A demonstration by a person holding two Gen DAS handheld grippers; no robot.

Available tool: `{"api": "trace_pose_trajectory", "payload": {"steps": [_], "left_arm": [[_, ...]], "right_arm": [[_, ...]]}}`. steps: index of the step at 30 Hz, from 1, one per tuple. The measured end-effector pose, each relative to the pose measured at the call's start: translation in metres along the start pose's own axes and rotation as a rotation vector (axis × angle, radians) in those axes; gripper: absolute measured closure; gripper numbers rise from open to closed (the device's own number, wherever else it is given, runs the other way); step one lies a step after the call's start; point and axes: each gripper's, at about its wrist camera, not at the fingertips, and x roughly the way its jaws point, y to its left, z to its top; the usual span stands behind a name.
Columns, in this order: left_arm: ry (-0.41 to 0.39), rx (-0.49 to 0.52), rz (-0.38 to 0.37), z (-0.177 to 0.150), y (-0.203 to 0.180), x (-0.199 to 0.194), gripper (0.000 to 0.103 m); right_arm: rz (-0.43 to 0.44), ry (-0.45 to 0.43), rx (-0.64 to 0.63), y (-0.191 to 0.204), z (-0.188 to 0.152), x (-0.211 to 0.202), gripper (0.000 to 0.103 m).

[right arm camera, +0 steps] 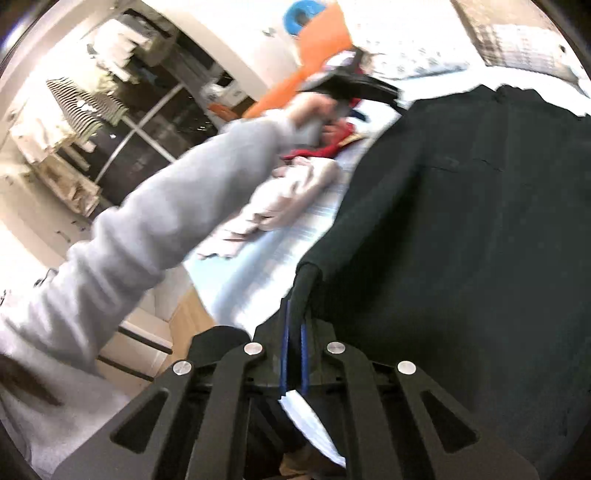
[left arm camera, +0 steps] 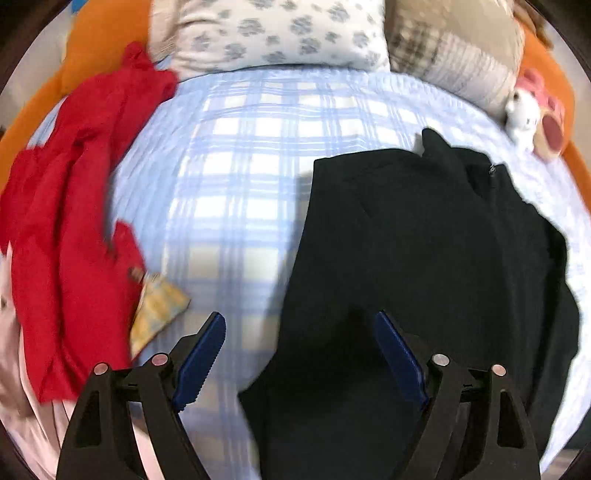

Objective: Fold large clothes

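A black garment [left arm camera: 424, 240] lies spread on the right half of a blue plaid bed [left arm camera: 236, 177]. My left gripper [left arm camera: 299, 325] is open and empty, hovering over the garment's near left edge. In the right wrist view my right gripper [right arm camera: 295, 314] is shut on an edge of the black garment [right arm camera: 461, 221], and a white label [right arm camera: 310, 417] hangs below the pads. The person's grey-sleeved arm [right arm camera: 159, 221] reaches across to the left gripper's handle [right arm camera: 354, 85].
A red garment [left arm camera: 74, 206] lies crumpled at the bed's left side, above a pink one [right arm camera: 291, 195] and a yellow cloth [left arm camera: 159, 306]. Pillows [left arm camera: 273, 33] line the headboard. A plush toy [left arm camera: 532, 114] sits far right. A clothes rack [right arm camera: 77, 107] stands beyond the bed.
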Motion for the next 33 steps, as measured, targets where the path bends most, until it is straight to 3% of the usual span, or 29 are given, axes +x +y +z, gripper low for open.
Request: {"api": "trace_pose_trajectory", "payload": {"steps": [2,5,9,11,15,17,20,23,25,27,28,30,32,33], "left_arm": [[0.009,0.044,0.027,0.004,-0.014,0.008,0.04],[0.052,0.041,0.009,0.007,-0.025,0.025,0.085],[0.01,0.003,-0.003,0.007,-0.029,0.022,0.091],[-0.025,-0.022,-0.07,0.009,-0.03,0.013,0.092],[-0.072,-0.016,-0.115,0.018,-0.038,-0.001,0.093],[-0.085,-0.013,-0.121,0.017,-0.041,-0.003,0.093],[-0.07,0.01,-0.072,0.015,-0.048,0.01,0.091],[-0.076,0.044,-0.036,0.013,-0.055,0.026,0.052],[-0.111,0.085,-0.032,0.004,-0.058,0.02,0.047],[-0.137,0.12,-0.047,-0.008,-0.06,0.007,0.041],[-0.164,0.141,-0.077,-0.02,-0.06,-0.009,0.041],[-0.204,0.166,-0.122,-0.041,-0.059,-0.035,0.03],[-0.241,0.202,-0.182,-0.068,-0.06,-0.064,0.029],[-0.249,0.228,-0.211,-0.082,-0.061,-0.075,0.029]], "right_arm": [[-0.001,0.007,-0.023,0.005,-0.001,0.004,0.098],[0.014,0.014,-0.017,0.004,0.002,0.009,0.098],[0.022,-0.058,-0.026,0.009,-0.006,-0.009,0.098],[0.011,-0.09,-0.037,0.015,-0.016,-0.022,0.098],[-0.029,-0.079,0.017,0.008,-0.038,-0.017,0.098],[-0.058,-0.053,0.049,-0.002,-0.05,-0.009,0.098],[-0.149,-0.004,0.109,-0.022,-0.065,0.008,0.097],[-0.246,0.06,0.111,-0.023,-0.074,0.019,0.089],[-0.252,0.065,0.115,-0.024,-0.077,0.013,0.067],[-0.292,0.032,0.092,-0.02,-0.077,0.0,0.053],[-0.322,0.01,0.08,-0.018,-0.075,-0.009,0.052],[-0.351,-0.05,0.067,-0.016,-0.068,-0.029,0.052],[-0.36,-0.119,0.055,-0.015,-0.063,-0.043,0.053],[-0.368,-0.152,0.039,-0.012,-0.058,-0.047,0.059]]}}
